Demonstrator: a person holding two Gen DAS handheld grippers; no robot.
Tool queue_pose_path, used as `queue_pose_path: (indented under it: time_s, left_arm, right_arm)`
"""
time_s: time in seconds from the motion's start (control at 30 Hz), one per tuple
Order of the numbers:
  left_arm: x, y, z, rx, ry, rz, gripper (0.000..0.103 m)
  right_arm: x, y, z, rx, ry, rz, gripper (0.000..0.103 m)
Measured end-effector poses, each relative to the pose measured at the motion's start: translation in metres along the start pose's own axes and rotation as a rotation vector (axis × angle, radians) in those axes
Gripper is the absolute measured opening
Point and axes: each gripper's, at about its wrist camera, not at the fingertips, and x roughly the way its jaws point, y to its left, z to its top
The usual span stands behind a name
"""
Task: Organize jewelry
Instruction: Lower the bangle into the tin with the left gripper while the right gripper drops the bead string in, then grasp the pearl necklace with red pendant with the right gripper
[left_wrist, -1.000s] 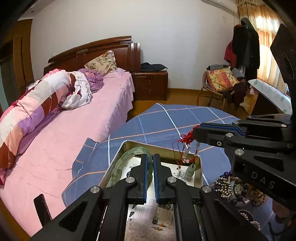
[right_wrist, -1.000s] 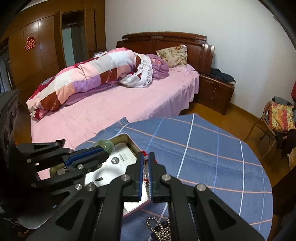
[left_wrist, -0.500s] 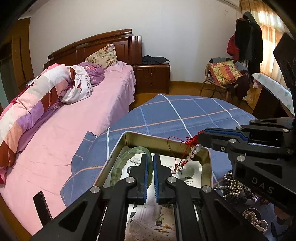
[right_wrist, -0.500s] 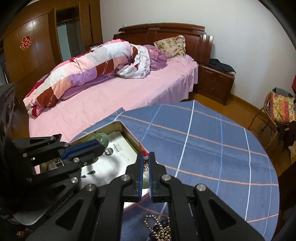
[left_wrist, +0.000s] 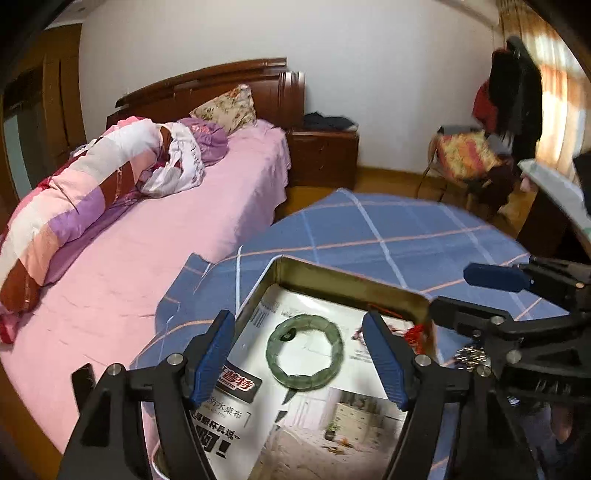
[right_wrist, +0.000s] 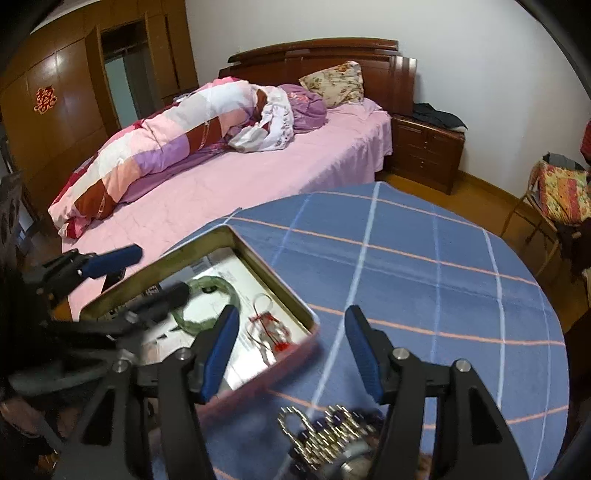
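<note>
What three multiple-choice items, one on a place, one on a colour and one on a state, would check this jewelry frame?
1. Where does the green bangle lie?
A. on the bed
B. inside the metal tin, on the printed paper
C. on the blue tablecloth outside the tin

2. What colour is the cord of the pendant lying in the tin?
A. red
B. yellow
C. black

3. How do the jaws of the left gripper and right gripper stand?
A. both shut
B. only the left spread
C. both spread wide, holding nothing

Answers: 1 B, the bangle rests flat on the paper lining within the tin's walls. 2 A, red cord and knots show by the tin's near wall. 3 C, each wrist view shows its blue pads far apart with nothing between them.
</note>
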Motion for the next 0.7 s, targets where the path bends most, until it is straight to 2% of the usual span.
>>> queue_pose_path:
  time_s: [0.2, 0.4, 0.53, 0.7]
  left_arm:
    - [-0.025, -0.005, -0.01, -0.019, -0.024, 0.007, 0.072]
    - [-0.045, -0.028, -0.031, -0.015, -0.023, -0.005, 0.072]
    - [-0.05, -0.047, -0.044, 0.012, -0.003, 0.004, 0.072]
    - [-0.054, -0.058, -0.059, 0.023, 0.028, 0.043, 0.072]
  right_arm:
    - [-0.045, -0.035, -0.028, 0.077, -0.027, -0.03, 0.069]
    - [-0.08, -0.068, -0.07, 0.174, -0.034, -0.082, 0.071]
    - [-0.093, -0.072, -0.095, 0.214, -0.033, -0.092, 0.071]
    - [-0.105, -0.054, -0.118, 0.222, -0.038, -0.06, 0.071]
